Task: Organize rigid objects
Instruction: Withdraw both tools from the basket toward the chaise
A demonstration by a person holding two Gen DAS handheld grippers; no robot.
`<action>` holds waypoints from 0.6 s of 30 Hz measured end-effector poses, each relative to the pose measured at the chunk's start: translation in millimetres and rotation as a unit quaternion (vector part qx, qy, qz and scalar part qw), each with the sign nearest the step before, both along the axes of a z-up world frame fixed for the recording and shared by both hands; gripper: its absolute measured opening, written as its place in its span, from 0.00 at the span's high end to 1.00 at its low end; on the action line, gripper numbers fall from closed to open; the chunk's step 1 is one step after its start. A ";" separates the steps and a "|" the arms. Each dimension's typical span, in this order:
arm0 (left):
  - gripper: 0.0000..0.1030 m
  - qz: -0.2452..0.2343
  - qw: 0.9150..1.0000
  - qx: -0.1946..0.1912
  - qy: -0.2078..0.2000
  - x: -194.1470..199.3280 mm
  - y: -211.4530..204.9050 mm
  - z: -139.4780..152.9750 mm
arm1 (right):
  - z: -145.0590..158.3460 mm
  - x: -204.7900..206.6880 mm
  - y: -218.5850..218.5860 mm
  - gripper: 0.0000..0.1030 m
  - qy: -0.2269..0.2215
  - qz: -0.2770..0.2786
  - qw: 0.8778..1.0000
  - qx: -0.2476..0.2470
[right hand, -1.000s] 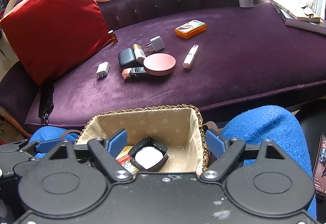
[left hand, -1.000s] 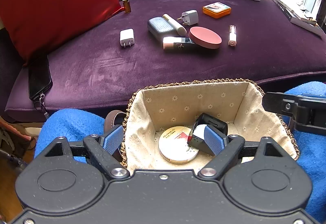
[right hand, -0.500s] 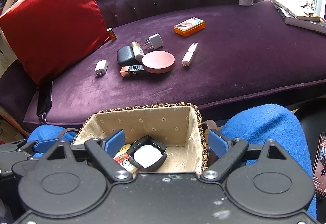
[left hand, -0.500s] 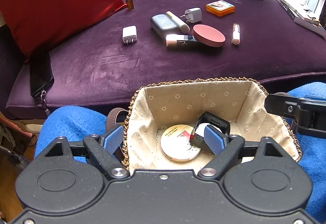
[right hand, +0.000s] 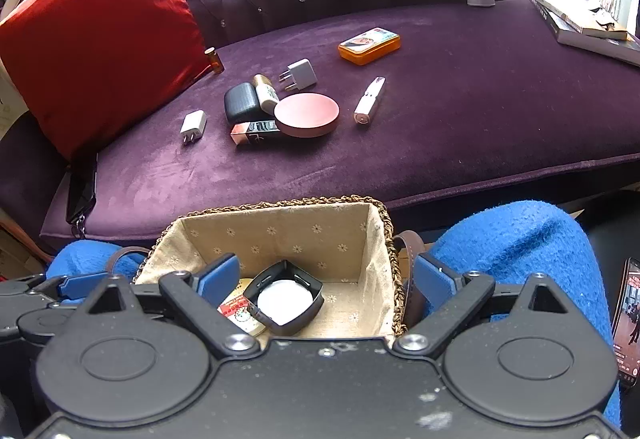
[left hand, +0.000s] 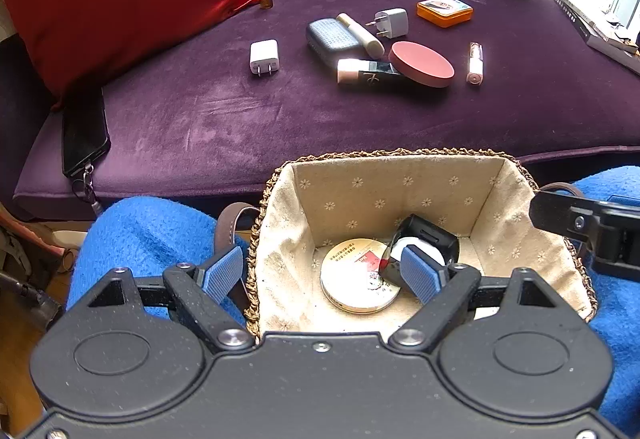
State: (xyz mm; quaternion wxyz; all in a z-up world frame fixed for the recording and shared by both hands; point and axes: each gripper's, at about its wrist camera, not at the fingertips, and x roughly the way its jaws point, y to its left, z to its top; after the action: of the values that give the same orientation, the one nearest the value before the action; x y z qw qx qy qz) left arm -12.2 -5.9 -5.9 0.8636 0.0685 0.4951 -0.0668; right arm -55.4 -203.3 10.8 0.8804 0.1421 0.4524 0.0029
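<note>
Both grippers hover over the wicker basket with the flower-print cloth lining (right hand: 280,235), which rests on the seated person's lap, between knees wrapped in blue fleece (right hand: 520,239). The right gripper (right hand: 326,275) stands wide, its jaws having just been opening, and nothing is pressed between the blue pads (right hand: 434,277); the square black case with a white round insert (right hand: 285,297) lies loose on the basket floor below them, partly over the flat round cream tin (left hand: 358,277). The left gripper (left hand: 322,269) is likewise wide and grips nothing, one pad outside the basket's left wall, the other above the tin.

The remaining rigid objects lie on the purple velvet sofa seat (right hand: 460,119), beyond the basket's far rim and well apart from both tools. The cluster sits ahead and slightly left of the right gripper: a white two-pin charger (right hand: 193,125), a dark rounded case (right hand: 240,103), a rose-gold and black tube (right hand: 256,131) lying across the view, and a round pink compact (right hand: 307,114) touching it. The slim white tube (right hand: 370,101) lies with its long axis running away from the basket, roughly in line with the right gripper's pointing direction. The orange tin (right hand: 369,45) lies farthest off.

Judgement: the slim tube suits the right hand, since its pads would close across the short axis without a wrist roll; the white charger lies more toward the left hand.
</note>
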 end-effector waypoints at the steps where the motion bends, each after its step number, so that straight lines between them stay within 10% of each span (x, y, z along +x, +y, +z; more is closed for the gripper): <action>1: 0.19 0.000 1.000 0.000 0.000 0.1 0.0 0.0 | -0.3 0.4 0.0 0.08 0.002 0.000 1.000 -0.001; 18: 0.19 0.023 1.000 -0.019 0.008 8.2 13.5 8.8 | 1.8 15.4 2.7 0.06 0.025 0.023 0.999 -0.025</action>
State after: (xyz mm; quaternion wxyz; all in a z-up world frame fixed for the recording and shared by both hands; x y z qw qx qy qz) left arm -3.9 7.6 2.9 0.8621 0.0396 0.5019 -0.0565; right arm -40.0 -200.5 12.6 0.8717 0.1091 0.4777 0.0083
